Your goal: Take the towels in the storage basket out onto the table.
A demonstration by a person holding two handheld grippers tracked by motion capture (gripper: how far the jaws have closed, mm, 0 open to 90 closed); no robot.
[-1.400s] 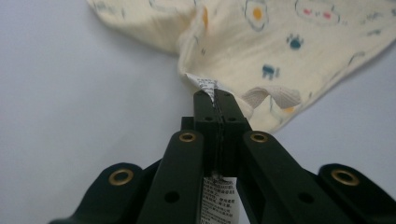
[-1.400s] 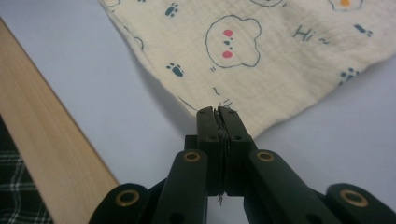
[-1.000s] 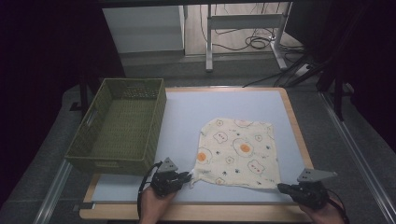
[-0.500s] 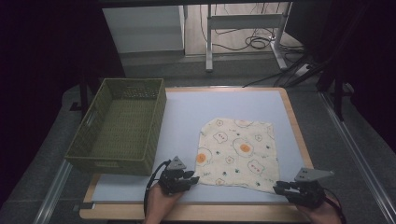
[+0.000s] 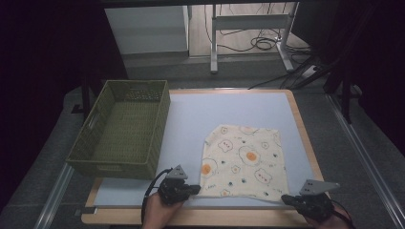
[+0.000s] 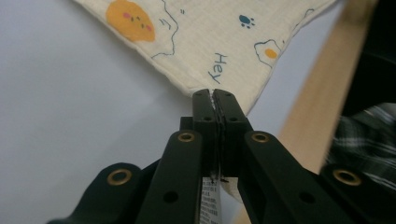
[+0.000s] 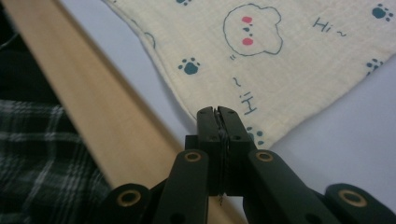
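A green woven basket (image 5: pixel 122 129) is seen at the left of the high view, standing empty on the pale blue table top (image 5: pixel 191 119). At lower centre, the left gripper (image 5: pixel 191 189) is held at the near left corner of the printed cloth (image 5: pixel 243 160); in the left gripper view its jaws are pressed together with that corner pinched between them. The cloth is laid nearly flat at centre right of the frame, well apart from the basket. At lower right, the right gripper (image 5: pixel 289 199) is closed on the near right corner, as the right gripper view confirms. Compared with a second ago, the left-hand edge, then bunched and drawn inward, is now pulled out and the near edge is stretched between both grippers. The cloth is judged spread, ready for folding.
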